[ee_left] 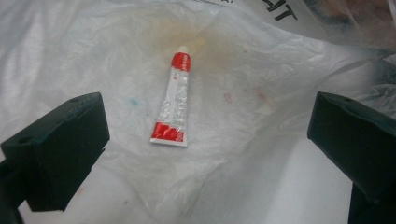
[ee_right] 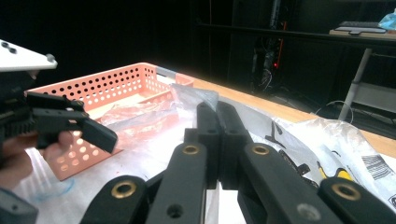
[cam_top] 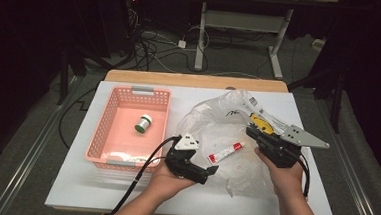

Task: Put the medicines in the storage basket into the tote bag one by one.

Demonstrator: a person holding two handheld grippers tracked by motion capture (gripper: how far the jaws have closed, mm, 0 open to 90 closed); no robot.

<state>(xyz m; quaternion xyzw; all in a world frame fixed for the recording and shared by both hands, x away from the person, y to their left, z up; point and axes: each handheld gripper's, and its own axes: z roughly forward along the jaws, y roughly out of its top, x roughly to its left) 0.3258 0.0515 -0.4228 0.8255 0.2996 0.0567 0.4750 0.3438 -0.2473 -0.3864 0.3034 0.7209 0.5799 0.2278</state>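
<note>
A small white tube with red ends (cam_top: 226, 152) (ee_left: 173, 100) lies flat on a crumpled clear plastic bag (cam_top: 213, 119) (ee_left: 93, 56) in the middle of the white table. My left gripper (cam_top: 212, 169) (ee_left: 208, 144) hovers just short of the tube, open wide, with nothing between its jaws. My right gripper (cam_top: 251, 131) (ee_right: 217, 112) is at the bag's right side. Its jaws are shut, and a fold of the bag (ee_right: 191, 95) rises in a peak at their tips.
A pink perforated basket (cam_top: 102, 127) (ee_right: 107, 81) stands to the left and holds a small green-lidded jar (cam_top: 143, 123). Printed packaging (cam_top: 265, 117) lies in the bag's far right part. Bare white table (cam_top: 74, 180) lies in front of the basket.
</note>
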